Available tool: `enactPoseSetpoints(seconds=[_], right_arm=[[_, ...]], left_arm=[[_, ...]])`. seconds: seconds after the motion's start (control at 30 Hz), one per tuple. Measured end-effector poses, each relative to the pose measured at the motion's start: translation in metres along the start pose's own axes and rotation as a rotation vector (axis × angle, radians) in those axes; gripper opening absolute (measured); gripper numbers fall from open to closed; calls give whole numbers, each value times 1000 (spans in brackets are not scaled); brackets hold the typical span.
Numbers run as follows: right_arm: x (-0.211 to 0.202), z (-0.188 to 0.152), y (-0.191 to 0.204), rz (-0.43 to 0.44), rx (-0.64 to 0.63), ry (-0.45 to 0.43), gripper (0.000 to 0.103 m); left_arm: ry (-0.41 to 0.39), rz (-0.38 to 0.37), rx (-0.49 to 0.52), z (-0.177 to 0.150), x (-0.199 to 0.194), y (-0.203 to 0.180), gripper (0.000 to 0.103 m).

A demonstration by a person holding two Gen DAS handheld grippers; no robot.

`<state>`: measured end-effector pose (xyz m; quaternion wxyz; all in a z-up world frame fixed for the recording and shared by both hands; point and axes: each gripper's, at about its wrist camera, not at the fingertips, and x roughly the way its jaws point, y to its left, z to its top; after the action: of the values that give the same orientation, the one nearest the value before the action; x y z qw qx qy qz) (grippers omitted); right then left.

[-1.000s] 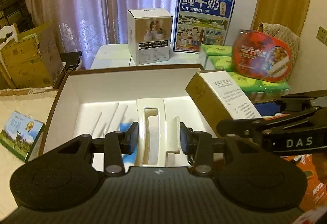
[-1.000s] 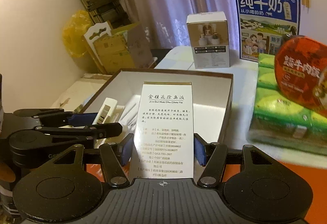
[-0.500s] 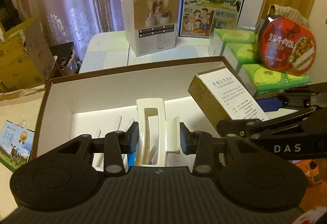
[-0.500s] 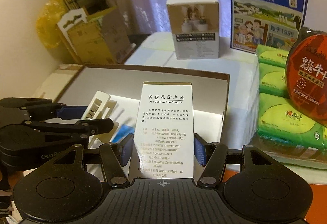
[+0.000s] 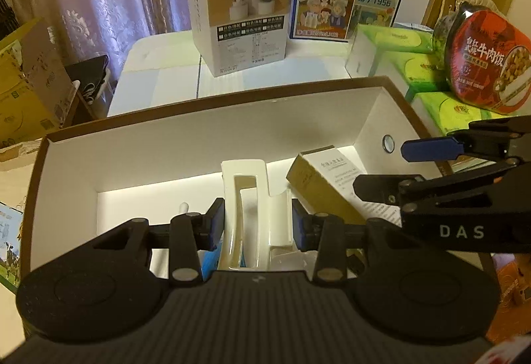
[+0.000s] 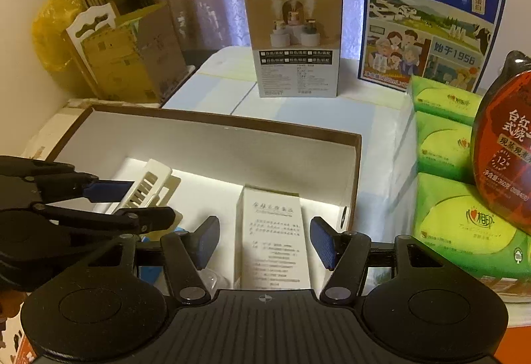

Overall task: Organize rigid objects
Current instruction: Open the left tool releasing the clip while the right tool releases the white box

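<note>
My left gripper (image 5: 258, 220) is shut on a cream-white plastic holder (image 5: 247, 198) and holds it inside the open brown-rimmed white box (image 5: 205, 131). My right gripper (image 6: 265, 239) is open, its pads apart from the small white and gold carton (image 6: 272, 231), which lies inside the box at its right end. The carton shows in the left wrist view (image 5: 318, 181) beside the holder, with the right gripper (image 5: 381, 171) over it. The holder shows in the right wrist view (image 6: 146, 186), held by the left gripper (image 6: 132, 201).
A white humidifier box (image 6: 293, 38) and a blue milk carton (image 6: 428, 12) stand behind the big box. Green tissue packs (image 6: 448, 145) and a red noodle bowl (image 6: 504, 145) are at the right. Cardboard (image 6: 116, 58) is stacked at the left.
My right gripper has opened and let go of the small carton, which now lies lower in the box. Both grippers have moved forward and down into the box.
</note>
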<state>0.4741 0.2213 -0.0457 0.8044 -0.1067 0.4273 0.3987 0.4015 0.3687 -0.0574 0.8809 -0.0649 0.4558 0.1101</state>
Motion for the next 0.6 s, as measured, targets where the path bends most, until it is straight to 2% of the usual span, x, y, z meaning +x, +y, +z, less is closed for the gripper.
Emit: enactPoseSetpoints(seconds=[0.23, 0.27, 0.4, 0.6], right_arm=[[4, 0, -1, 18, -1, 10, 57], [4, 0, -1, 20, 0, 11, 57], [1, 1, -3, 27, 2, 8, 58], [-7, -4, 1, 56, -16, 8, 59]], left_arm=[[4, -3, 15, 4, 11, 0, 35], [-1, -1, 20, 5, 11, 0, 37], [-15, 23, 32, 4, 9, 0, 54], [-16, 31, 23, 2, -1, 4, 54]])
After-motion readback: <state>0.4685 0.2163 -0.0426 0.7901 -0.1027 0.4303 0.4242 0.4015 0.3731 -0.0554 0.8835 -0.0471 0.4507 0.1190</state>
